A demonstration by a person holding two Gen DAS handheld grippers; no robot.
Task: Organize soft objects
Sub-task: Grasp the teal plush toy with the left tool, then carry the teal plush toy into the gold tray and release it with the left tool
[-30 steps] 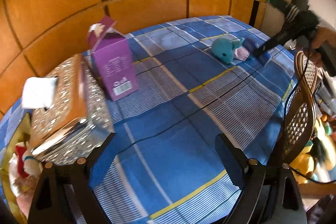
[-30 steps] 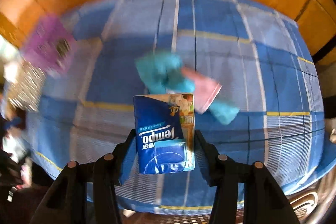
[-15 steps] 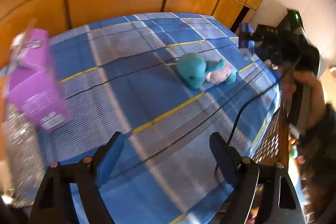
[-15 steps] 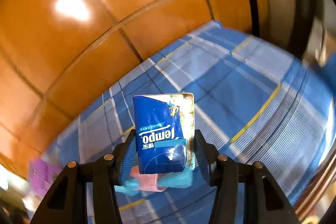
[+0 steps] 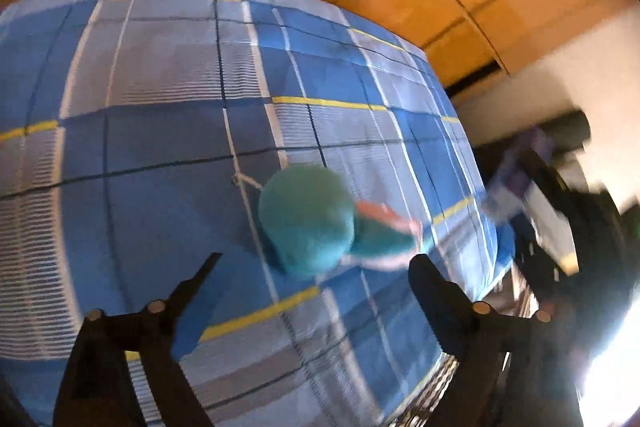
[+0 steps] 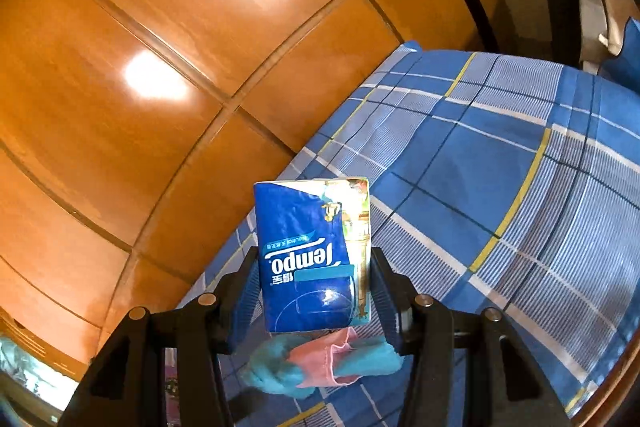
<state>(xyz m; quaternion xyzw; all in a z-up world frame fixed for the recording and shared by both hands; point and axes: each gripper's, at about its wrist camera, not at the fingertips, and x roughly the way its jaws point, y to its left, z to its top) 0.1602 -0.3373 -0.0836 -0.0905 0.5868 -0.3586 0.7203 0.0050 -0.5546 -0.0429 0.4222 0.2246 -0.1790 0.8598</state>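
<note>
The right tongs (image 6: pixel 314 297) grip a blue Tempo tissue pack (image 6: pixel 314 255) held above the blue plaid cloth with yellow stripes (image 6: pixel 500 187) that covers the tabletop — beside glossy orange wooden panels (image 6: pixel 160 67). The left tongs (image 5: pixel 316 269), empty and opening wide, hover just short of a teal plush toy with a pink cloth piece (image 5: pixel 306 219) lying on the cloth.

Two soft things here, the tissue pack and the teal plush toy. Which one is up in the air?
The blue tissue pack: the right gripper holds it off the table, pinched between its fingers. The teal plush toy lies on the checked cloth, untouched.
</note>
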